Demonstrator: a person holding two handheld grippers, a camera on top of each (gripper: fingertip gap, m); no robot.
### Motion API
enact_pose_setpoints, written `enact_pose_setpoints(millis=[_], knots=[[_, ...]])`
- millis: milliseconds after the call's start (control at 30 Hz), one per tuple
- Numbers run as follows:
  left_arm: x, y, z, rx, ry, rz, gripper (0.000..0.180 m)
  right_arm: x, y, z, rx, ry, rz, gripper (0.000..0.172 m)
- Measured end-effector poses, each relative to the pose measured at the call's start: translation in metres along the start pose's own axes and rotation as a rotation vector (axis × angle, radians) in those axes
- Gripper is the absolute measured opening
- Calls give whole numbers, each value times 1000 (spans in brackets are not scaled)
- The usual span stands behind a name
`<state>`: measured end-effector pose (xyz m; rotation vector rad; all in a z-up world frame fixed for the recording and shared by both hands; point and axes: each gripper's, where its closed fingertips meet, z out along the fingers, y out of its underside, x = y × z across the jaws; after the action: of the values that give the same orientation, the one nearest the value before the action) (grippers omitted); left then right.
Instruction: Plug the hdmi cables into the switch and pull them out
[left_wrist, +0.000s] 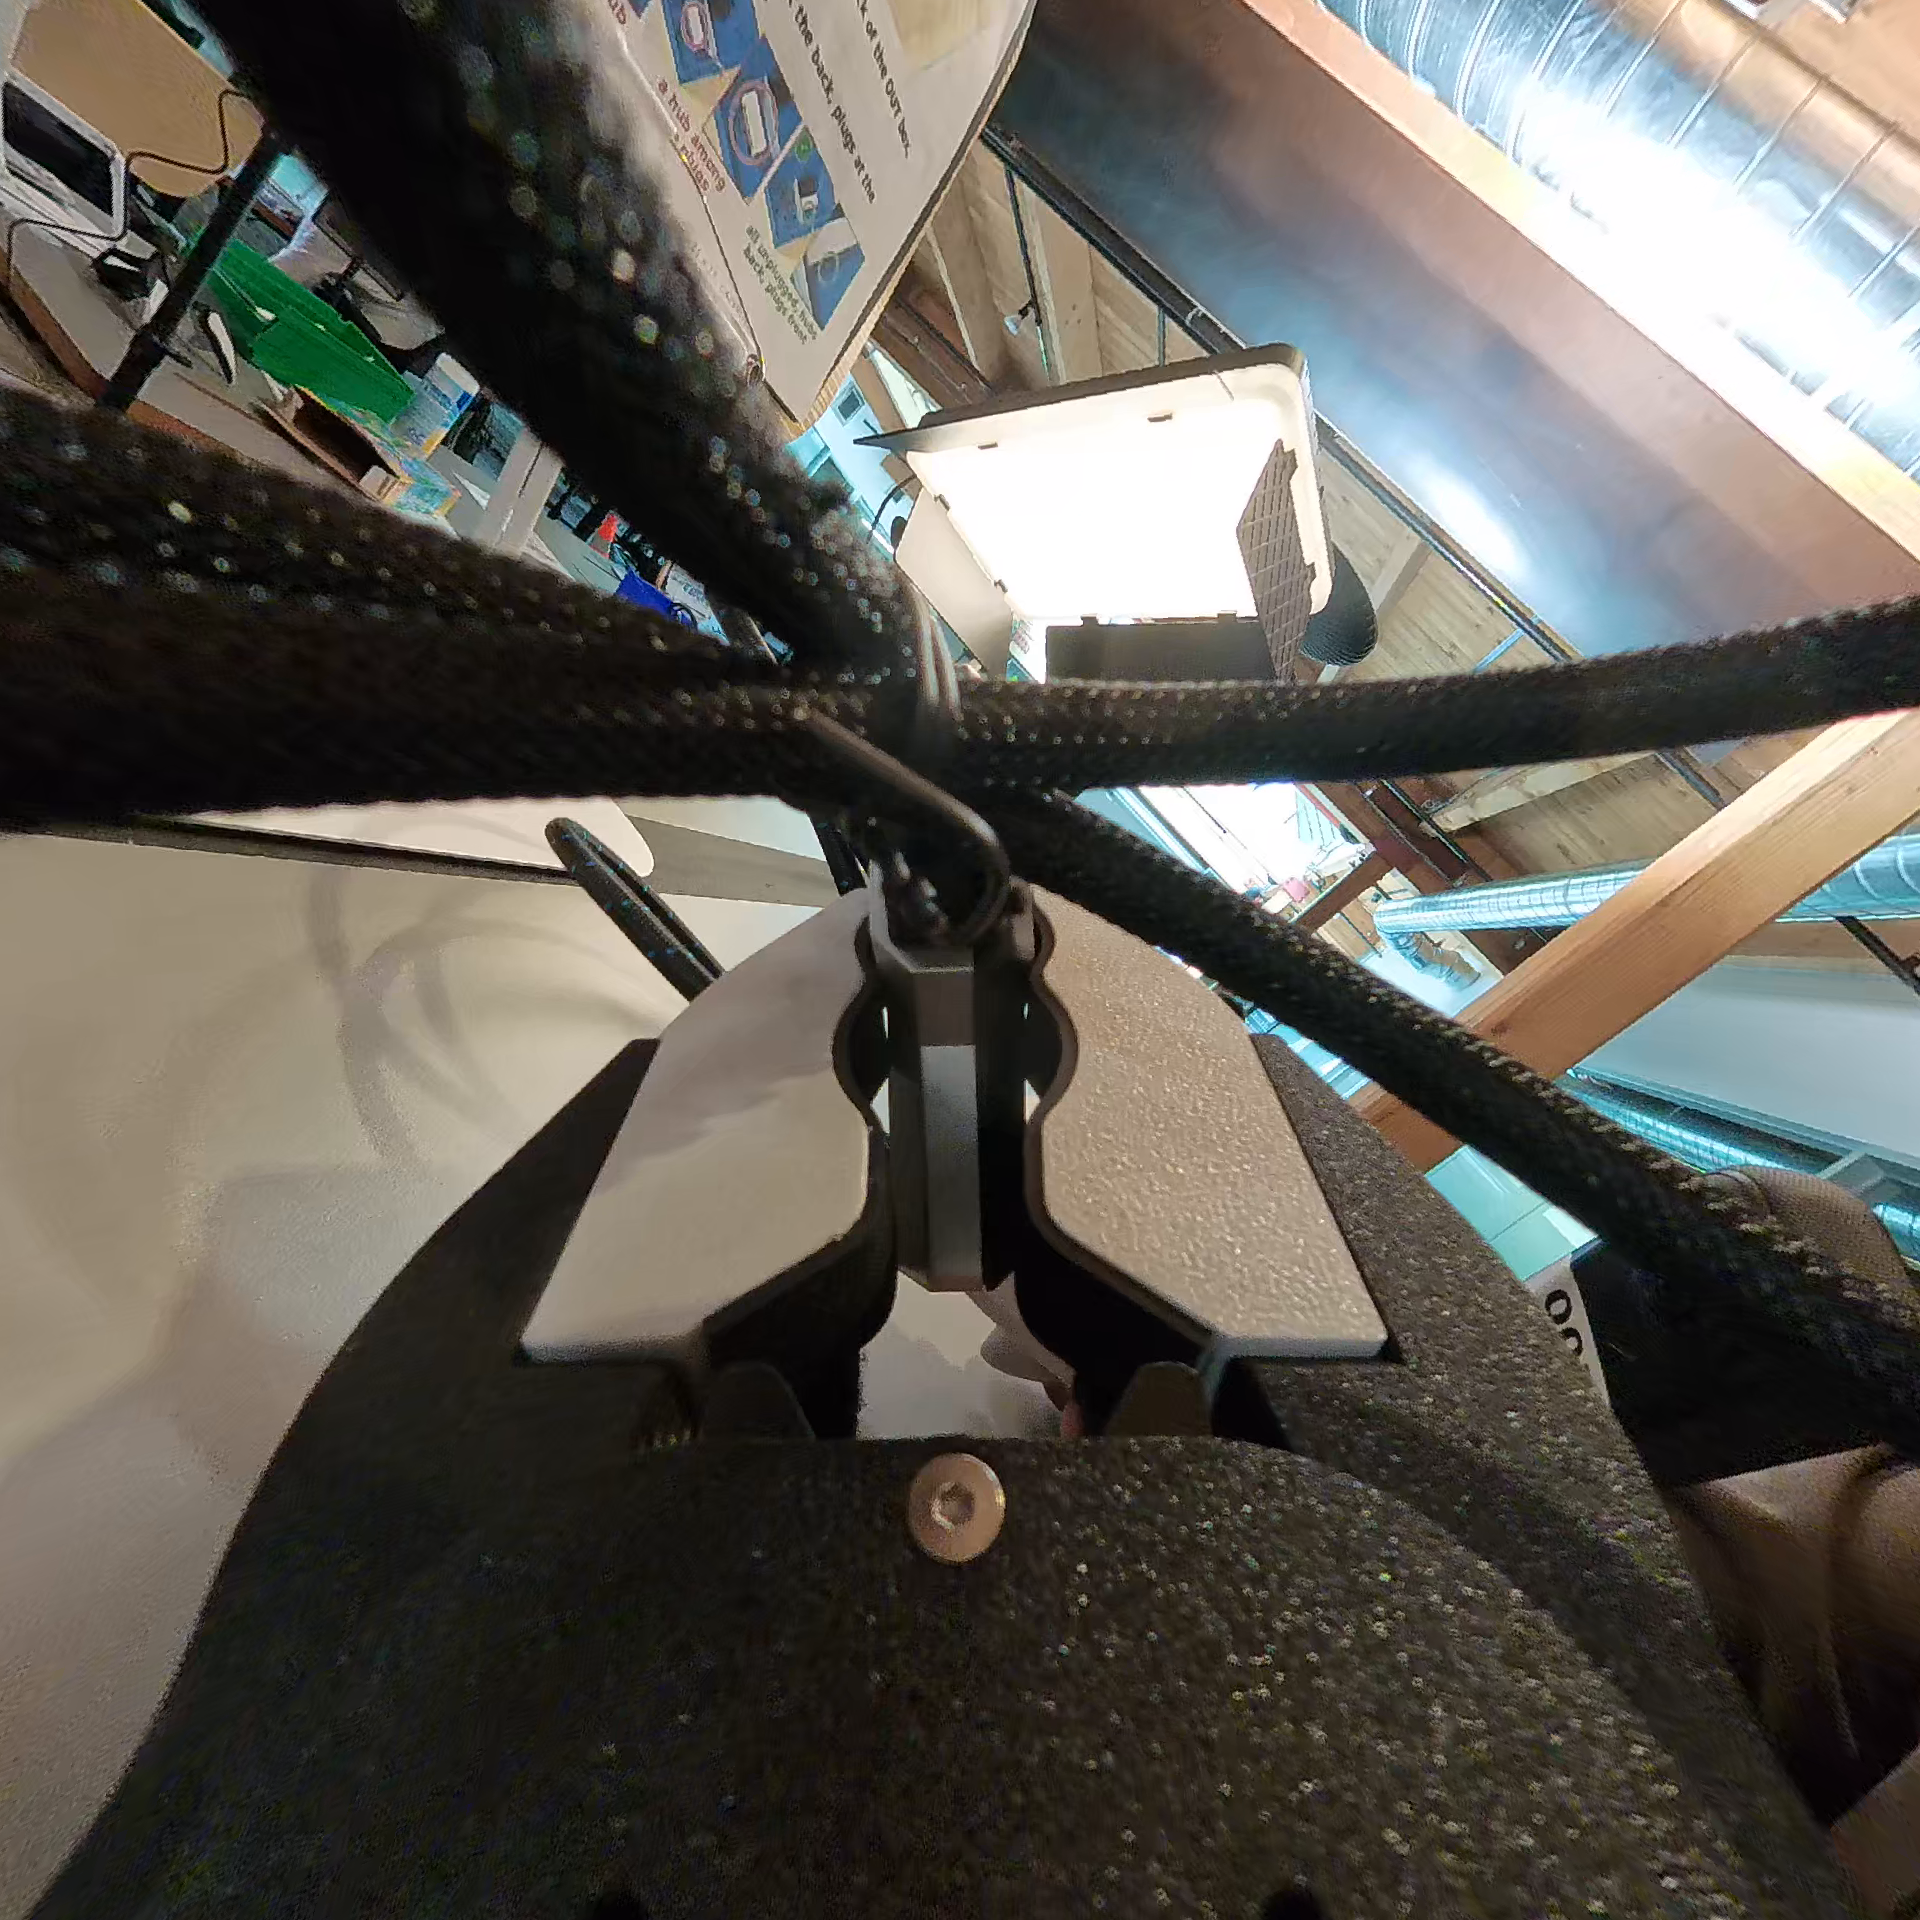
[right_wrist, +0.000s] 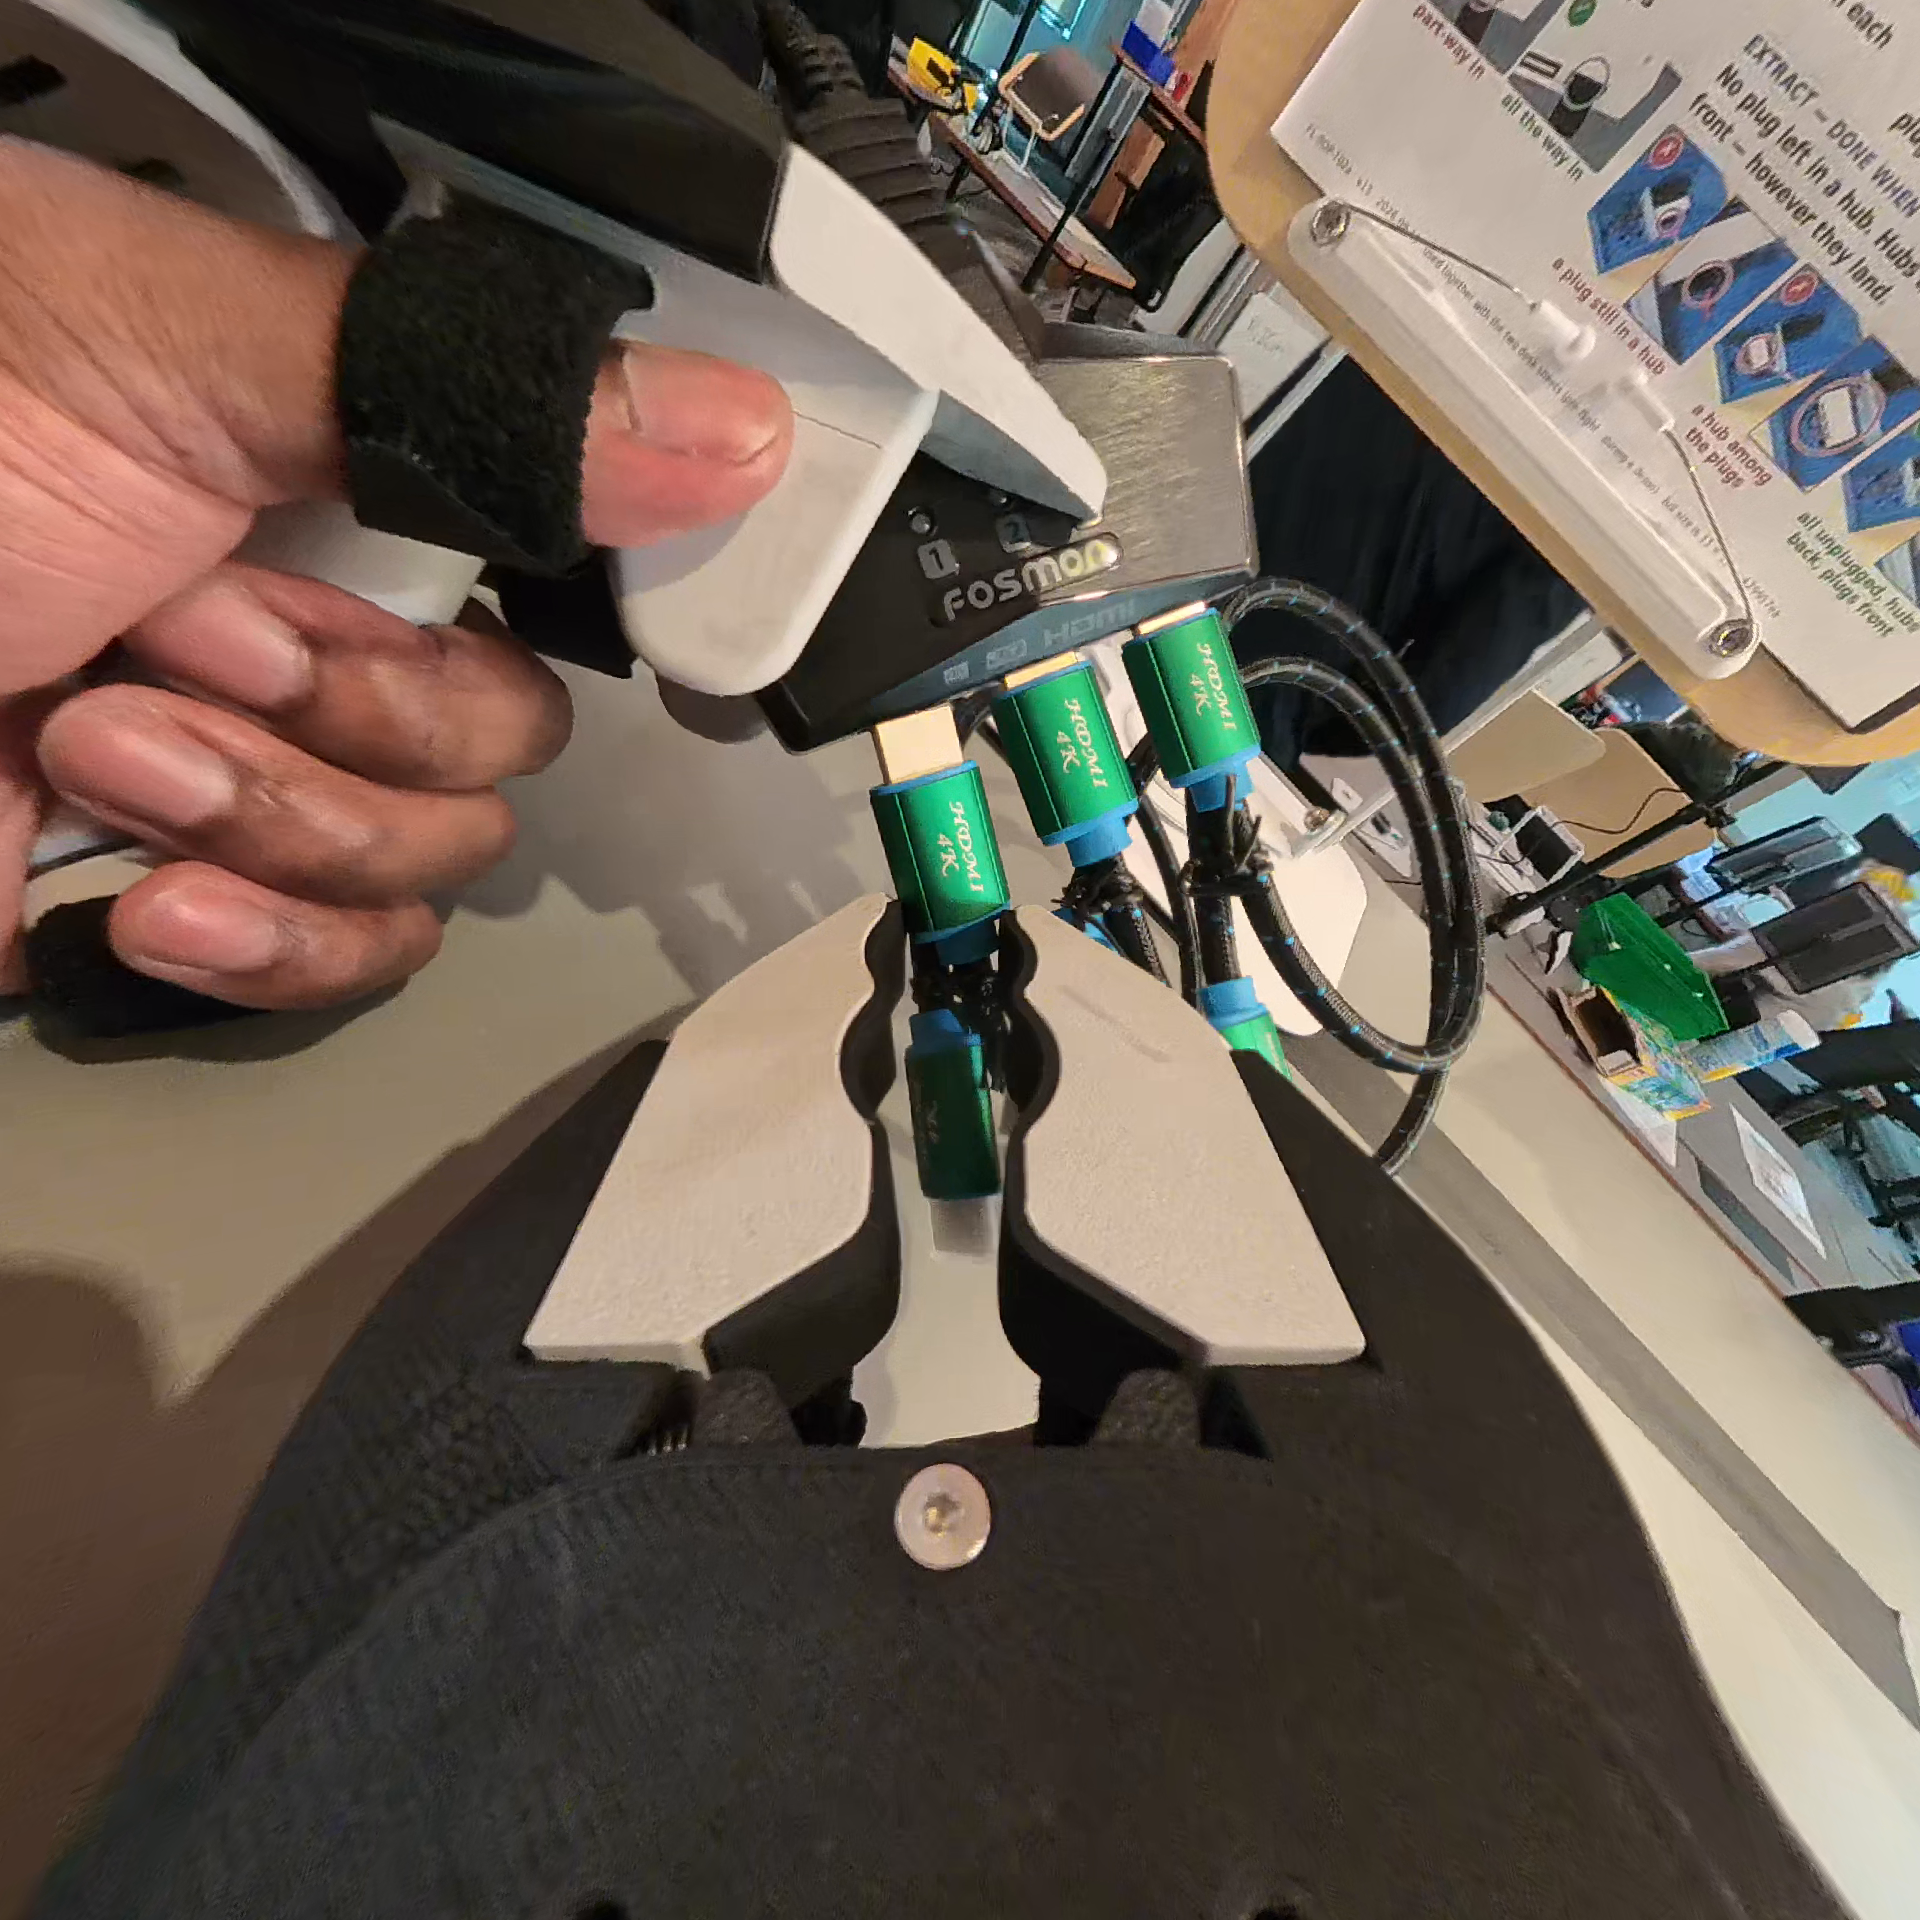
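My left gripper is shut on a dark HDMI switch box, seen edge-on between its white fingers. Black braided cables cross just above it. In the right wrist view a hand holds that left gripper, clamped on the black and silver box. Three green plugs hang from the box. My right gripper is shut on the rear end of the leftmost green plug. Its gold connector shows partly out of the port. The other two plugs sit deeper.
A loose green plug hangs between my right fingers lower down. Looped braided cable hangs to the right. A printed sheet on a wooden board stands at the upper right. The white table lies below. A lit lamp panel is overhead. My hands' fingertips stand some 7 cm from each other.
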<state>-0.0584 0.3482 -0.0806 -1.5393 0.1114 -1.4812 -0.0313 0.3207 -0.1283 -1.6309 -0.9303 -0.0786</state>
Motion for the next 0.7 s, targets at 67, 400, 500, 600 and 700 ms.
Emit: enact_pose_setpoints(millis=[67, 400, 500, 600, 700], knots=[[-1, 2, 1, -13, 1, -11, 22, 0, 2, 1, -4, 6, -29, 16], [1, 0, 0, 18, -10, 14, 22, -1, 1, 0, -46, 112, -259, 15], [1, 4, 2, -1, -45, 63, 22, 0, 6, 2, -85, 118, -268, 15], [3, 11, 7, -23, -93, 157, 22, 0, 13, 4, -122, 104, -237, 15], [6, 17, 11, -42, -127, 242, 22, 2, 19, 6, -145, 92, -205, 15]])
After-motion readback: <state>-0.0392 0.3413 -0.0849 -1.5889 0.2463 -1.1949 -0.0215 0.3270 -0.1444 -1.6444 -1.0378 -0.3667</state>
